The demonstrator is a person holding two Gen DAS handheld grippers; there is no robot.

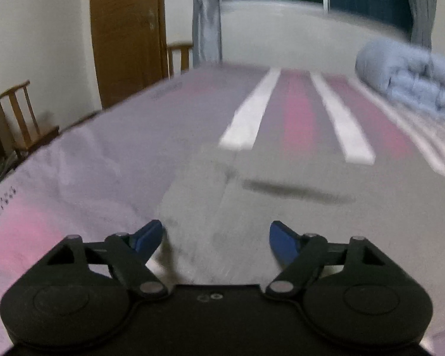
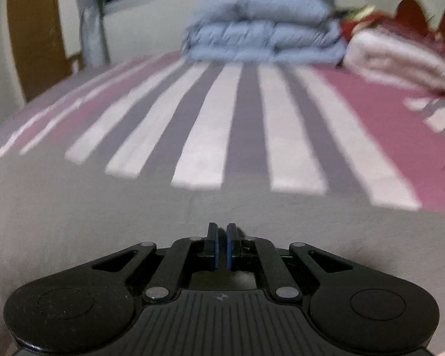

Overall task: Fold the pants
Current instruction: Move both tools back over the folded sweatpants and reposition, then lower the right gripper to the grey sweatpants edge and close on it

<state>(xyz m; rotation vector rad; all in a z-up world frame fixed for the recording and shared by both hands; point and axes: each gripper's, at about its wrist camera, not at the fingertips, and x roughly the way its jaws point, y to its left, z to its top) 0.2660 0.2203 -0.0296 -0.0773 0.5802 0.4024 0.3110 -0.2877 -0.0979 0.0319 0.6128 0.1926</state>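
Observation:
Grey pants (image 1: pixel 252 195) lie flat on a striped bed, blurred in the left wrist view, with a dark pocket slit (image 1: pixel 296 192). My left gripper (image 1: pixel 216 237) is open just above the grey fabric, its blue pads (image 1: pixel 146 237) wide apart and empty. In the right wrist view the grey pants (image 2: pixel 133 222) fill the foreground. My right gripper (image 2: pixel 222 237) is shut, with its blue pads nearly touching, low over the fabric. A dark bit shows at the tips; whether it pinches cloth I cannot tell.
The bed sheet (image 2: pixel 246 124) has pink, grey and white stripes. A folded blue-grey duvet (image 2: pixel 264 32) and a white and red blanket pile (image 2: pixel 400 53) lie at the far end. Wooden chairs (image 1: pixel 20 118) and a wardrobe (image 1: pixel 127 29) stand left of the bed.

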